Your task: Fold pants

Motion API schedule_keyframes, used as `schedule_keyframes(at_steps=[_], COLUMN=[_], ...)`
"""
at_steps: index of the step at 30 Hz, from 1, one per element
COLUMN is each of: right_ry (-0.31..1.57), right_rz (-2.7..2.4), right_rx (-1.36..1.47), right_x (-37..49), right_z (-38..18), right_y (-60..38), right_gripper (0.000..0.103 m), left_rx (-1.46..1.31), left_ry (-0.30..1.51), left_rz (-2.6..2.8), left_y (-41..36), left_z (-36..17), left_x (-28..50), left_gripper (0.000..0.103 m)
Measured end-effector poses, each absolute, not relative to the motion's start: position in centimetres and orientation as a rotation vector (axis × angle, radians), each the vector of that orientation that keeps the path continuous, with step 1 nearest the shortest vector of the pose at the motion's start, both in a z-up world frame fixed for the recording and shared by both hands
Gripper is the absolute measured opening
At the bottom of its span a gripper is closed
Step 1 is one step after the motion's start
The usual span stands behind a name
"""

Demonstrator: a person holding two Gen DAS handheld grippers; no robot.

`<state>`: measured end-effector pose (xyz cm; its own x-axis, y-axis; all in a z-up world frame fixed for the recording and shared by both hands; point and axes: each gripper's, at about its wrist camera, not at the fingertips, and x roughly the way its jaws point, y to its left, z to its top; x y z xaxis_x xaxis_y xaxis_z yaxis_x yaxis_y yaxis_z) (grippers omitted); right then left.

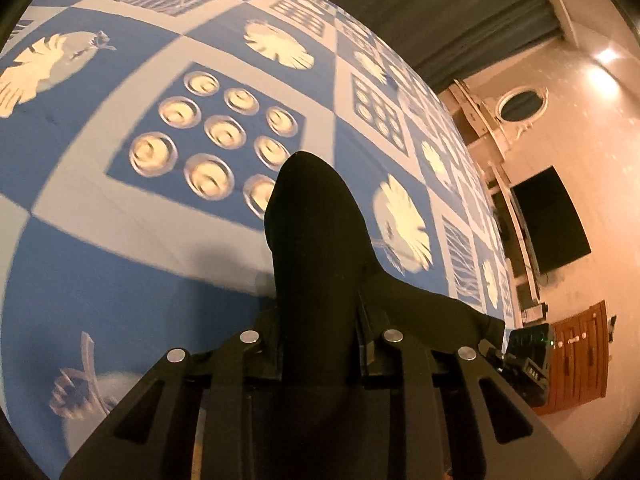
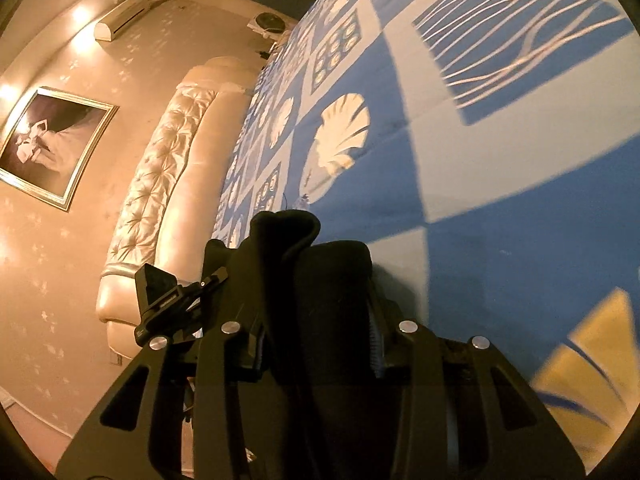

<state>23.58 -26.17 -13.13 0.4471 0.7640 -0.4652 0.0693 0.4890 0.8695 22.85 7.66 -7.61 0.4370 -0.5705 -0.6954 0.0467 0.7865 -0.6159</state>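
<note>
The black pants (image 1: 316, 248) are bunched between the jaws of my left gripper (image 1: 318, 336), which is shut on the cloth and holds it above the blue-and-white patterned bedspread (image 1: 120, 160). A fold of the cloth trails off to the right. In the right wrist view the black pants (image 2: 312, 272) are clamped in my right gripper (image 2: 320, 340), shut on a thick fold above the bedspread (image 2: 500, 240). The other gripper (image 2: 160, 304) shows at the left of that view. The fingertips of both are hidden by cloth.
A cream tufted headboard (image 2: 160, 184) runs along the bed's left side in the right wrist view, with a framed picture (image 2: 48, 144) and an air conditioner (image 2: 120, 20) on the wall. A dark TV (image 1: 552, 220) and a wooden cabinet (image 1: 576, 360) stand beyond the bed's edge.
</note>
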Motion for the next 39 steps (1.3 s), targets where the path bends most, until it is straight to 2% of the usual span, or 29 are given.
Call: schedule_keyframes(at_steps=[5,7,11,13,17,18,19,22,25,30,36,39], right_ry=[1.035,1.03,1.037,1.038,1.042,1.045,1.048,1.052,1.057,1.041,1.027,1.031], right_rz=[0.514,0.52,0.519,0.51,0.516,0.519,0.522,0.527,0.541,0.547,0.495,0.478], right_rx=[1.043,1.072,1.114,1.124,1.122,1.119,1.113,1.106,1.107,1.078,1.007,1.028], right_x=[24.0,23.7,23.5,23.1,21.6,21.1,20.5,18.6,16.6,13.9,12.9,13.0], right_z=[-14.8,-15.2,-15.1,-15.0,-14.8,-14.8,-14.7,-14.6,-14.6,-13.9,-12.5,-12.6], right_y=[-26.2,-26.3,-26.6,-26.9,-27.5,-27.5,-27.6,-27.7,-27.6,-26.5,-24.4,-24.1], right_gripper=[0.036,0.036,0.046,0.051,0.06,0.062,0.062,0.063,0.065,0.075,0.088,0.088], left_rx=[-0.591,-0.61,-0.699,-0.72,-0.753,-0.76,-0.765,-0.755,-0.781,-0.866,-0.861,-0.834], left_ry=[1.094,1.088,1.065,1.056,1.056,1.057,1.058,1.075,1.083,1.136,1.058,1.029], left_rz=[-0.423,-0.439,-0.47,-0.469,-0.506,-0.514,-0.519,-0.542,-0.546,-0.578,-0.598,-0.583], left_y=[8.7,8.6,9.7,10.3,11.5,11.7,11.8,11.9,12.1,11.9,11.7,11.4], left_z=[-9.3,-9.9,-10.2,-10.0,-9.6,-9.5,-9.5,-9.3,-9.5,-11.2,-11.5,-11.5], left_x=[23.9,23.9,23.1,22.3,19.7,19.0,18.4,15.8,13.8,11.8,11.2,11.0], left_gripper=[0.027,0.035,0.045,0.057,0.06,0.066,0.068,0.069,0.076,0.082,0.086,0.086])
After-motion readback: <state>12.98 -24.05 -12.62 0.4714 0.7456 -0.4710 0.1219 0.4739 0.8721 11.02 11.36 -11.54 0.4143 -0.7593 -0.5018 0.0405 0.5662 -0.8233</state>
